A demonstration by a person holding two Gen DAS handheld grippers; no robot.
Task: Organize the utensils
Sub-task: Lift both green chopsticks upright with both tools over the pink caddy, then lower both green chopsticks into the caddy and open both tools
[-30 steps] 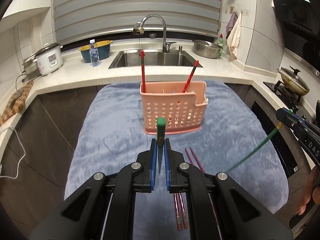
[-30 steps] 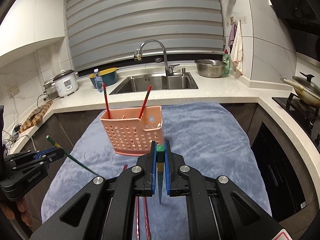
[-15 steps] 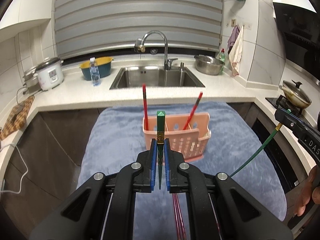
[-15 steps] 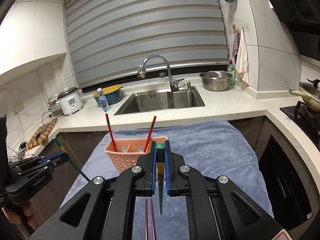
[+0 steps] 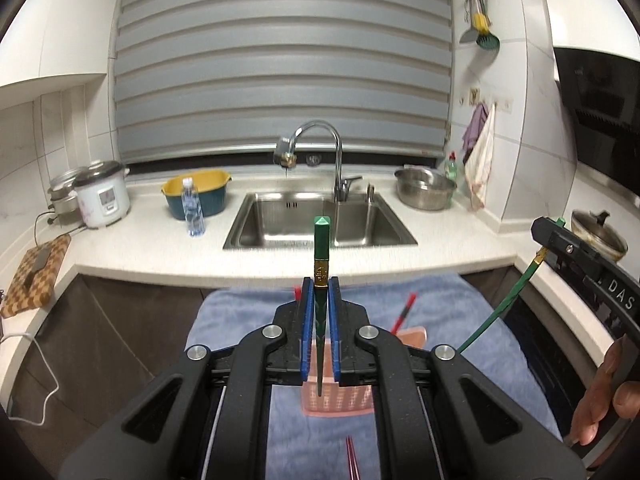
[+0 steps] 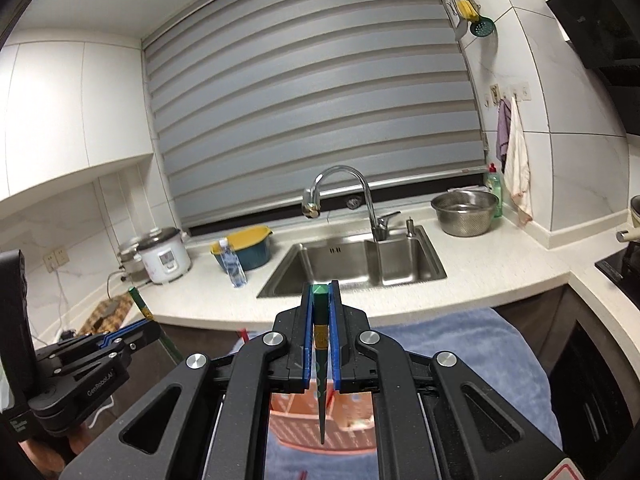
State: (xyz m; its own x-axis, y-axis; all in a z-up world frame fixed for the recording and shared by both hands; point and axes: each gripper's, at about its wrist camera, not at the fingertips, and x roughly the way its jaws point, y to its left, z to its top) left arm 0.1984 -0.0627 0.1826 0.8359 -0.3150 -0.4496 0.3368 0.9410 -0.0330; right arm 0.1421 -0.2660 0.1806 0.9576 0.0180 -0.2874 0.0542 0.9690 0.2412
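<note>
— Left side?
— My left gripper (image 5: 319, 320) fingers clamp one green chopstick (image 5: 321, 240), pointing 12 to 6; the pink basket (image 5: 340, 400) sits below at 6.
— Right?
— My right gripper (image 6: 320, 328) pinches another green chopstick (image 6: 320, 304), basket likewise at 6.

Pink basket (image 5: 412, 336) mostly hidden behind left gripper (image 5: 319, 292) body, only corner and lower wall showing; in right wrist view basket (image 6: 296, 420) seen only through gaps in gripper frame. Red chopsticks on cloth (image 5: 352, 460) cut off by bottom edge. Hand (image 5: 604, 396) at right edge cropped. Label on water bottle (image 6: 234, 266) too small to read
</note>
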